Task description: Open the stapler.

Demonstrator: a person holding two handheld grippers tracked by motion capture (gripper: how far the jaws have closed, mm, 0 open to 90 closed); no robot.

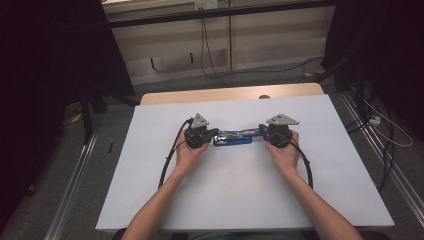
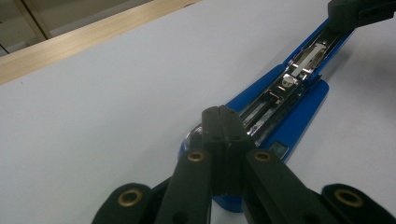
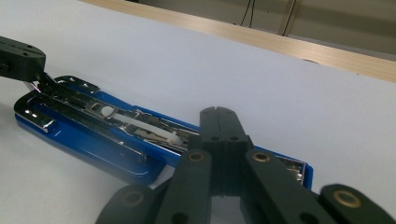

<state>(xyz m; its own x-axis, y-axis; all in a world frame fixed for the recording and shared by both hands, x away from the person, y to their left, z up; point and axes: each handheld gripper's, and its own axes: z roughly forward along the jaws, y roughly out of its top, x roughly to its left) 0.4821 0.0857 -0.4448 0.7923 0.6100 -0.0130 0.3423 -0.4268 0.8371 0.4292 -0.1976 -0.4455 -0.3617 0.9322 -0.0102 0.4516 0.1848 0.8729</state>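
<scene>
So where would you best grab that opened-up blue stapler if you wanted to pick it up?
Probably across the long sides of the blue base, coming down from above. The stapler lies flat and opened on the white table, and its base edges are straight and parallel, while the metal channel on top looks narrow and slippery.

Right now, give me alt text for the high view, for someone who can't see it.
A person's two hands each hold a black tool, left tool and right tool, shut and pressed to opposite ends of an opened blue stapler on a white table. Dark floor and cables lie beyond.
</scene>
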